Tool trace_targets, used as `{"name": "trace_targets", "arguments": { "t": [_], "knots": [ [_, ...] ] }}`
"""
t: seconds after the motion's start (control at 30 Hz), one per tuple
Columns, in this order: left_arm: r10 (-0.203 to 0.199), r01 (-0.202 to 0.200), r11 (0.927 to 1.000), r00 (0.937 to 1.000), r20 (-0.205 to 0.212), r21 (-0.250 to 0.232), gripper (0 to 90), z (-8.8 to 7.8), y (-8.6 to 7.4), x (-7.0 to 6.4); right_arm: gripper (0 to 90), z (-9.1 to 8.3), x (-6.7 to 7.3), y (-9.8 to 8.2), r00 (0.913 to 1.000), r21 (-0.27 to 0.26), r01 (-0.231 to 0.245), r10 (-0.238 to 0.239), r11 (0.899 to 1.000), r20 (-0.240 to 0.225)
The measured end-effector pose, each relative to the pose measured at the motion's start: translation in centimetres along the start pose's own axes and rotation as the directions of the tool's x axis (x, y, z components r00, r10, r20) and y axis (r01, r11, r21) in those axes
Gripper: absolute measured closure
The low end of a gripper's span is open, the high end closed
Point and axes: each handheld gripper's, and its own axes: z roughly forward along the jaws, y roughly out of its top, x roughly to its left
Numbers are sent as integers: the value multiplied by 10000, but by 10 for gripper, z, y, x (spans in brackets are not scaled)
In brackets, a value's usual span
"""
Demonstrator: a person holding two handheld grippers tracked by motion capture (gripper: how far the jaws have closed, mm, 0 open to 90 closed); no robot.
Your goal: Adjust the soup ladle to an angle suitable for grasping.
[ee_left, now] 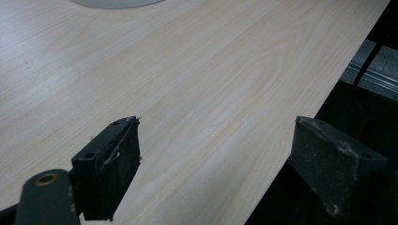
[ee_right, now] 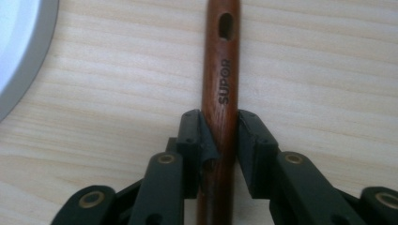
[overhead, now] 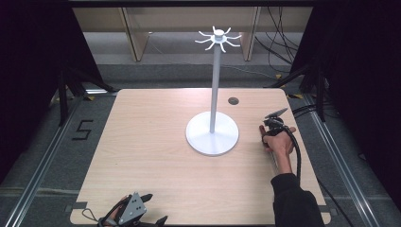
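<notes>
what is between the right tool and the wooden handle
Nothing visible. In the right gripper view the right tool has the wooden handle between its jaws, both pads against it, on the bare table.

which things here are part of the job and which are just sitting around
In the job:
- brown wooden handle marked SUPOR
- right gripper, jaws around that handle
- tall white stand with hooks on top

Lying about:
- left gripper, open over the light wooden table
- cables on the floor behind
</notes>
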Motion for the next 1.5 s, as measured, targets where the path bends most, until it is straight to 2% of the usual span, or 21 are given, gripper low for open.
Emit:
{"name": "trace_targets", "arguments": {
  "t": [0.1,0.2,0.23,0.27,0.47,0.53,0.67,0.8,0.87,1.0,1.07,1.1,1.13,1.17,1.2,1.23,1.27,1.3,1.33,1.4,1.5],
  "knots": [
    [-211,212,9996,9998,61,-175,156,1,0,-2,733,0,1,0,9999,-12,-20,20,10000,-124],
    [69,-69,10000,10000,65,36,156,0,0,1,736,0,0,-1,9998,-59,-43,42,10000,-180],
    [-173,175,9998,9997,168,-95,156,0,0,0,737,-1,-2,-1,9995,-40,106,-108,9999,-289],
    [68,-69,9999,10000,64,94,156,0,0,2,737,-1,-1,-1,9987,-41,50,-52,10000,-504],
    [-33,33,10000,10000,33,-1,156,0,0,0,738,-9,1,-2,9942,-515,509,-555,9974,-922],
    [-84,84,10000,10000,10,6,156,0,0,0,738,-17,1,-3,9842,-1039,1112,-1240,9884,-1263],
    [-222,222,9997,9997,31,-113,156,1,0,-2,739,-29,0,-4,9762,-1292,1584,-1749,9789,-1285],
    [-196,197,9998,9998,63,-105,156,2,0,-1,740,-42,4,-7,9702,-1764,1604,-1880,9712,-1529],
    [-221,221,9996,9997,35,-150,156,2,0,-1,740,-52,3,-8,9439,-2590,2241,-2754,9395,-1823],
    [-216,218,9996,9997,77,-161,156,2,0,-1,741,-70,7,-13,9374,-2825,2252,-2865,9324,-1982],
    [-219,220,9995,9997,46,-234,156,3,0,-1,741,-87,13,-22,9280,-3475,2464,-3236,9047,-1845],
    [-241,243,9995,9997,65,-223,156,3,0,-2,741,-87,13,-22,9280,-3475,2464,-3236,9047,-1845],
    [-168,170,9996,9998,84,-222,156,3,0,-1,741,-94,15,-26,9177,-3439,2402,-3279,9078,-2245],
    [-135,135,9998,9999,35,-167,156,2,0,0,741,-96,16,-29,9030,-4044,2525,-3642,8790,-2278],
    [-85,85,9999,10000,14,-131,156,2,0,0,741,-101,17,-32,9109,-4187,2761,-3746,8651,-1732],
    [-110,110,9999,9999,29,-108,156,2,0,0,741,-110,20,-37,9031,-4344,2674,-3809,8601,-1983],
    [-131,131,9999,9999,70,-96,156,3,0,-1,741,-121,21,-45,8979,-4840,2792,-4041,8294,-1745],
    [-135,136,9999,9998,146,-69,156,2,0,-1,741,-125,21,-48,8952,-5013,2833,-4130,8176,-1676],
    [-135,136,9999,9998,146,-69,155,2,0,-1,741,-125,21,-48,8952,-5013,2833,-4130,8176,-1676],
    [-96,97,9999,9999,62,-127,154,3,0,0,741,-135,19,-54,8829,-5468,2787,-4347,7895,-1776],
    [-197,198,9998,9997,143,-79,154,3,0,-1,741,-146,16,-61,8791,-5805,2714,-4433,7677,-1753]
  ]
}}
